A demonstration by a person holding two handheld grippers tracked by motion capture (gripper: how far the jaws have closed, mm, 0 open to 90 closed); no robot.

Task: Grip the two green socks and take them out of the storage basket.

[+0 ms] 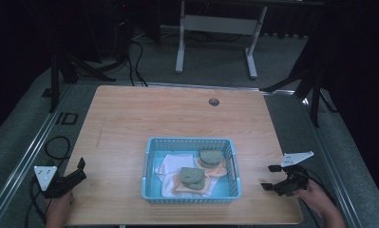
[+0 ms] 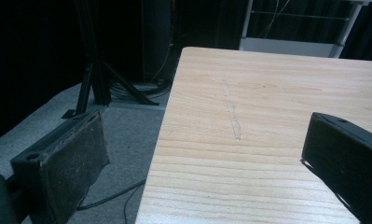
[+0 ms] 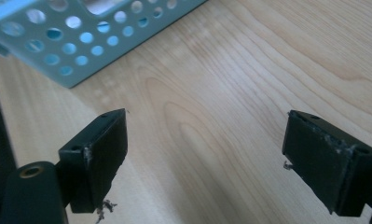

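A light blue perforated basket [image 1: 149, 161] sits at the front middle of the wooden table [image 1: 177, 114]. Inside lie a white cloth [image 1: 167, 166] and two green pieces [image 1: 193, 175] [image 1: 211, 156], each on an orange piece [image 1: 218, 170]. My left gripper [image 1: 81, 170] stands open at the table's front left edge, empty. In the left gripper view [image 2: 204, 154], one jaw hangs over the floor and the other over the table [image 2: 267, 93]. My right gripper [image 1: 269, 177] is open and empty at the front right. In the right gripper view [image 3: 207, 149], it points toward the basket's corner [image 3: 81, 42].
A round cable hole [image 1: 213, 101] marks the table's far side. Black stands rise off the left [image 1: 59, 71] and right [image 1: 315, 85] of the table, and a white desk frame [image 1: 215, 42] stands behind. Cables lie on the grey floor [image 2: 104, 198].
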